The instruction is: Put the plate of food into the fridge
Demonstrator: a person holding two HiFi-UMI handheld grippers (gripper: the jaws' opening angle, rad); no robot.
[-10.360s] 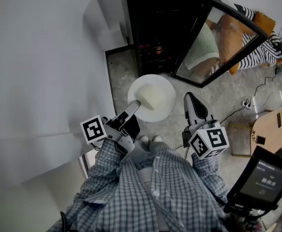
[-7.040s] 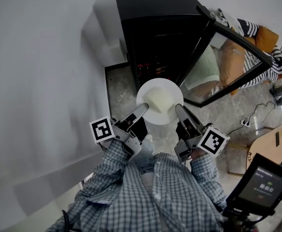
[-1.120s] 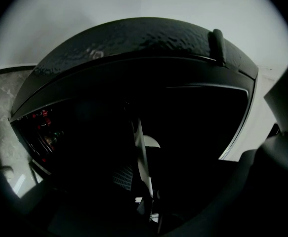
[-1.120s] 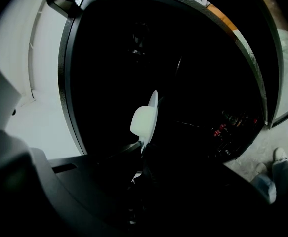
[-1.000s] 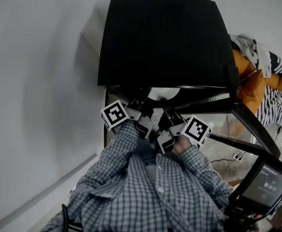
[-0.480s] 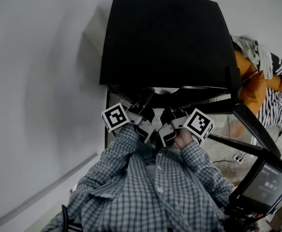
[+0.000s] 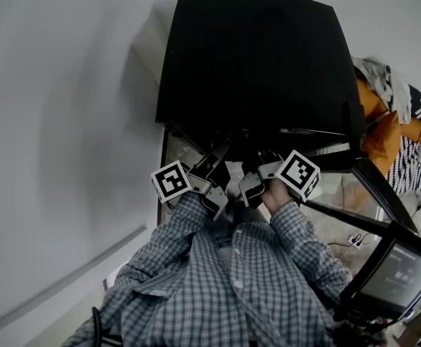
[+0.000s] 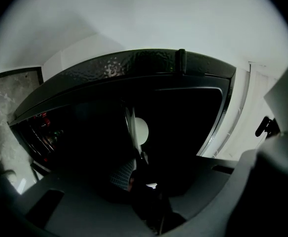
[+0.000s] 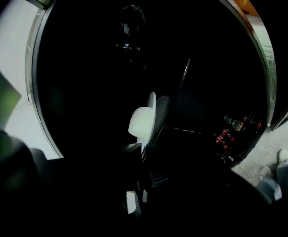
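Observation:
In the left gripper view the white plate point(image 8: 129, 125) appears edge-on inside the dark fridge point(image 8: 84, 132), with a pale mound of food point(image 8: 141, 130) on it. My left gripper point(image 8: 134, 164) is shut on its near rim. The right gripper view shows the same plate point(image 9: 152, 110) and food point(image 9: 141, 122) from the other side, my right gripper point(image 9: 143, 149) shut on that rim. In the head view the left gripper point(image 7: 214, 157) and right gripper point(image 7: 262, 170) reach under the black fridge top point(image 7: 253, 56), which hides the plate.
The fridge's glass door point(image 7: 372, 190) stands open at the right. Small red-capped items sit on a lower shelf point(image 9: 225, 132). A white wall point(image 7: 66, 121) runs along the left. Orange and striped cushions point(image 7: 412, 121) and a screen point(image 7: 387, 280) lie at the right.
A second ago the plate's rim still showed below the fridge top in the head view; now it is hidden under it. Both grippers keep their hold on the rim.

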